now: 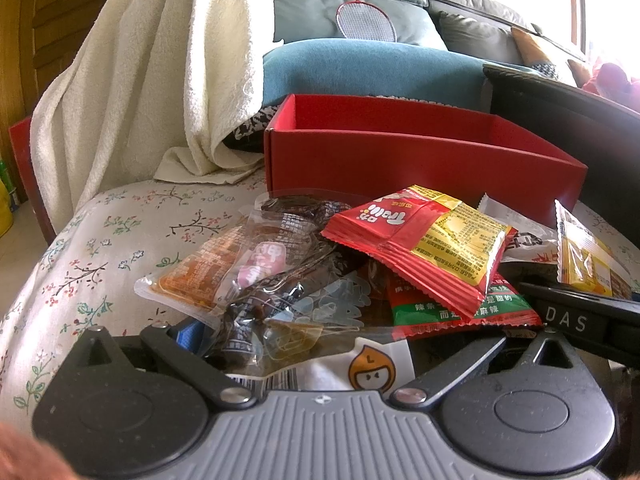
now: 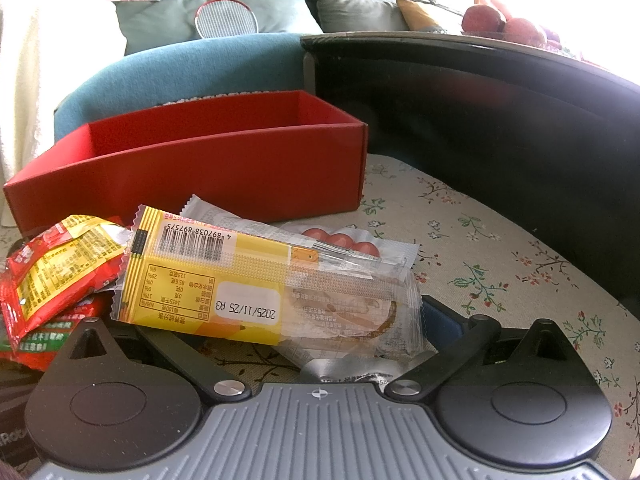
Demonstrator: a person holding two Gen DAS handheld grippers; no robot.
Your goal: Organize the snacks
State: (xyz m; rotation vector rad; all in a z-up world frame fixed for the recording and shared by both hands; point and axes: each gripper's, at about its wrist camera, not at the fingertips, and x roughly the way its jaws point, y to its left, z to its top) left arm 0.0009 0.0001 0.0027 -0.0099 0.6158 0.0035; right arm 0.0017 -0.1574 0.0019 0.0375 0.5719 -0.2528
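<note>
A pile of snack packets lies on a floral cloth [image 1: 100,240]. An open red box [image 1: 420,152] stands just behind it, also in the right wrist view [image 2: 220,168]. In the left wrist view my left gripper [image 1: 320,344] is spread wide around the pile's near side: clear packets of dark snacks [image 1: 272,292], a red and yellow Trolli packet [image 1: 424,244] and a red and green packet [image 1: 472,312]. In the right wrist view my right gripper [image 2: 312,340] is spread wide around a yellow barcoded packet [image 2: 224,280]. Both sets of fingertips are hidden under packets.
A white towel [image 1: 132,80] hangs at the left. A teal cushion [image 1: 360,68] and a sofa with a badminton racket [image 2: 224,16] lie behind the box. A dark table edge [image 2: 480,112] rises at the right. The right gripper's body [image 1: 580,316] shows at the left view's right edge.
</note>
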